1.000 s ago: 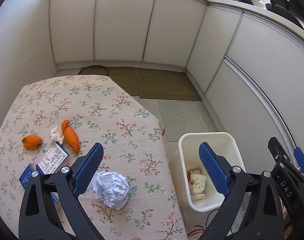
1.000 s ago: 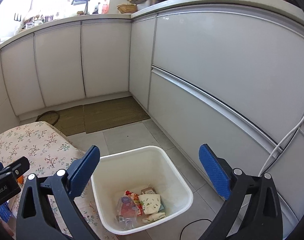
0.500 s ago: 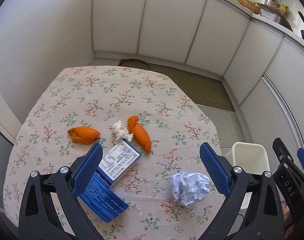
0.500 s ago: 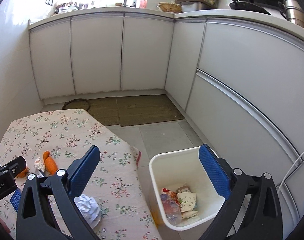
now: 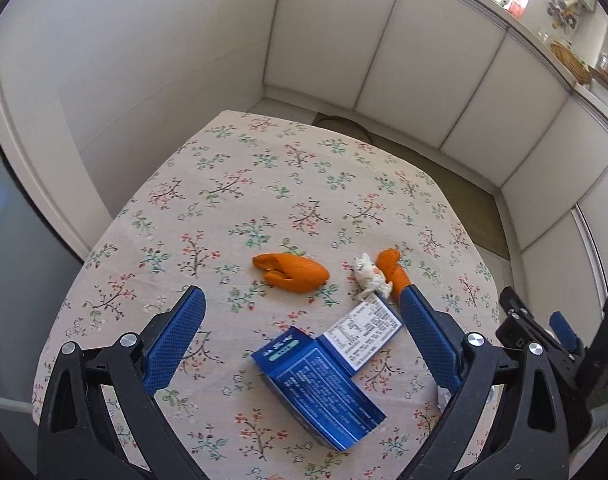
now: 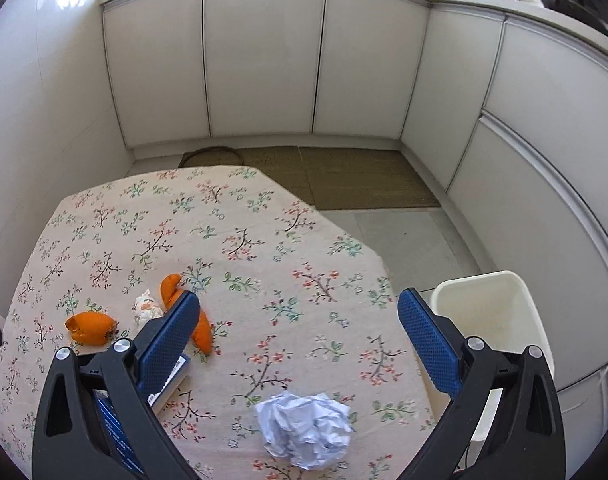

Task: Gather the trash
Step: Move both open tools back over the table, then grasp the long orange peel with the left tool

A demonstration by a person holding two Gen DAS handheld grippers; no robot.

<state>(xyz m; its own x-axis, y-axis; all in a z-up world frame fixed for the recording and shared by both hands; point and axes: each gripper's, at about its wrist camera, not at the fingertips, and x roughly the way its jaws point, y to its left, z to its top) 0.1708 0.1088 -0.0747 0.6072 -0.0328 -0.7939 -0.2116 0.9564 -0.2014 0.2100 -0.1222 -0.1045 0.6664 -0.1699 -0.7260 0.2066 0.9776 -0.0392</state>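
Note:
On the floral tablecloth (image 5: 264, 184) lie two orange peels (image 5: 294, 272) (image 5: 391, 270), a small white scrap (image 5: 369, 276) between them, and a blue box (image 5: 323, 380) with an open white flap. My left gripper (image 5: 300, 336) hovers open above the box and peels. My right gripper (image 6: 298, 330) is open above the table; a crumpled white paper ball (image 6: 304, 426) lies just below its fingers. The peels (image 6: 90, 326) (image 6: 192, 316), the scrap (image 6: 146, 310) and the white bin (image 6: 491, 320) off the table's right edge show in the right wrist view.
White cabinets (image 6: 264, 60) wrap around the back and right. A woven mat (image 6: 343, 180) lies on the tiled floor beyond the table. A wall stands close to the table's left side (image 5: 124, 80). The right gripper's body (image 5: 543, 344) shows at the left wrist view's right edge.
Both grippers swung left, away from the bin and over the table. The box and peels now sit between the left gripper's fingers in view; the paper ball lies under the right gripper.

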